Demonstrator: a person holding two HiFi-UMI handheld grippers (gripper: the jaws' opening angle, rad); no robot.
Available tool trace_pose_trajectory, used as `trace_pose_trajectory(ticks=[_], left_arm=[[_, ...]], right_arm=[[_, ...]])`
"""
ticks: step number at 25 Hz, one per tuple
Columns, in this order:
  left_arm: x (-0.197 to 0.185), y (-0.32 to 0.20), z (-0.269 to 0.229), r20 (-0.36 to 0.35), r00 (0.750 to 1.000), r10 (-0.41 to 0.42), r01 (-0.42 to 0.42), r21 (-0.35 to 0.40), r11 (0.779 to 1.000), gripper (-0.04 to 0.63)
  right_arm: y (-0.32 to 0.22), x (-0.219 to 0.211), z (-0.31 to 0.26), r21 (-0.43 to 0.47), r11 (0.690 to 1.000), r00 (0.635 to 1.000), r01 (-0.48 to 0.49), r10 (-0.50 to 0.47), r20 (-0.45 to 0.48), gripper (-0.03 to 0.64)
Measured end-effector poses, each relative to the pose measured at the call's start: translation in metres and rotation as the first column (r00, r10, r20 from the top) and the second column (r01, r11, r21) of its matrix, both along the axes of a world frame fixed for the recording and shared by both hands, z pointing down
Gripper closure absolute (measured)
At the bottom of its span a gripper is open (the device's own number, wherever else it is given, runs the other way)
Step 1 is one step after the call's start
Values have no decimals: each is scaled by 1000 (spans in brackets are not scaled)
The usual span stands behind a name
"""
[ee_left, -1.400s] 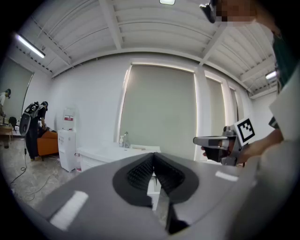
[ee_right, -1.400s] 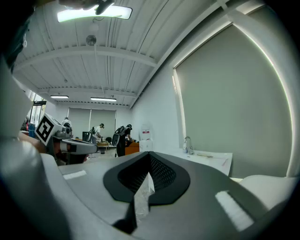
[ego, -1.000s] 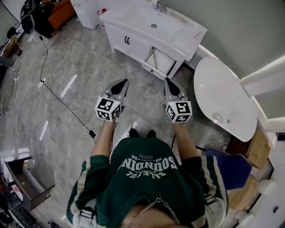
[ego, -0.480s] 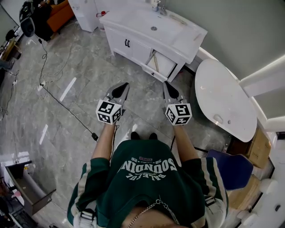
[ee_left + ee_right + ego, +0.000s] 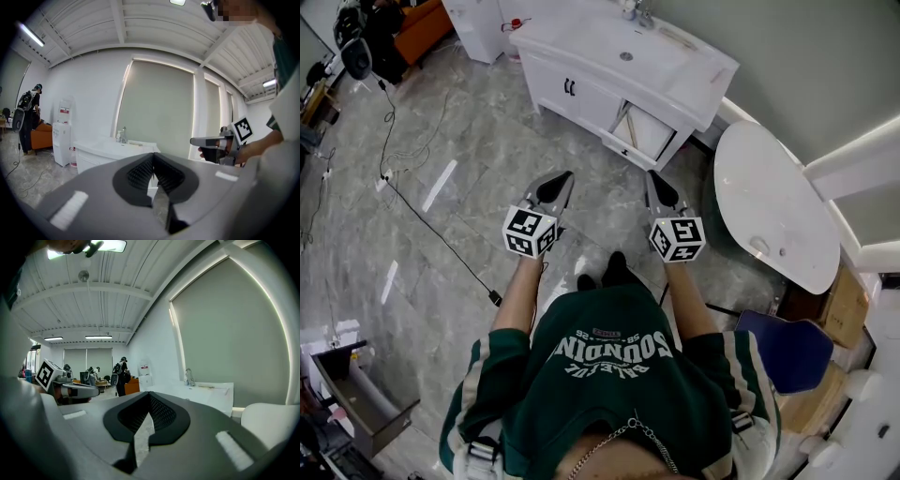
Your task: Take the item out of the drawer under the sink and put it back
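Drawer point(image 5: 649, 139) under the sink point(image 5: 625, 56): white, pulled out of the right half of the white vanity point(image 5: 581, 89), front panel towards the floor area, interior open to the head view. Item point(image 5: 629, 128): thin, pale, stick-like, lying at a slant inside the drawer near its left side. Too small to identify further.

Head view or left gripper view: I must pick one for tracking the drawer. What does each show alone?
Only the head view: the open drawer and the person's shoes. Only the left gripper view: the ceiling and its lights. Both: the white sink cabinet and the right gripper.
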State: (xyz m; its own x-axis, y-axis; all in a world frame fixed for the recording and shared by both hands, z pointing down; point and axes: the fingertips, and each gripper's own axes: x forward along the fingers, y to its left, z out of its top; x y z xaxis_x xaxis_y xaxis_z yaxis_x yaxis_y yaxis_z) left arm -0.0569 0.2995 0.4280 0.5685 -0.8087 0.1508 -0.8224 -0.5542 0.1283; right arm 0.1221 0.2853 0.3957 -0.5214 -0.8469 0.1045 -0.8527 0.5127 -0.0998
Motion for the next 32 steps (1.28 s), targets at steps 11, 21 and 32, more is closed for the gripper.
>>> trace_pose_trajectory(ticks=[11, 21, 32], left_arm=[[-1, -55, 19, 6, 999, 34, -34, -34, 999, 546], [-9, -168, 30, 13, 999, 35, -34, -60, 998, 545], [8, -321, 38, -11, 999, 35, -36, -100, 994, 545]], right_arm=[[-53, -9, 18, -20, 1000, 1000, -11, 11, -4, 615], [-162, -19, 35, -55, 998, 1000, -18, 19, 17, 615], [-325, -14, 32, -77, 997, 1000, 1, -1, 8, 615]])
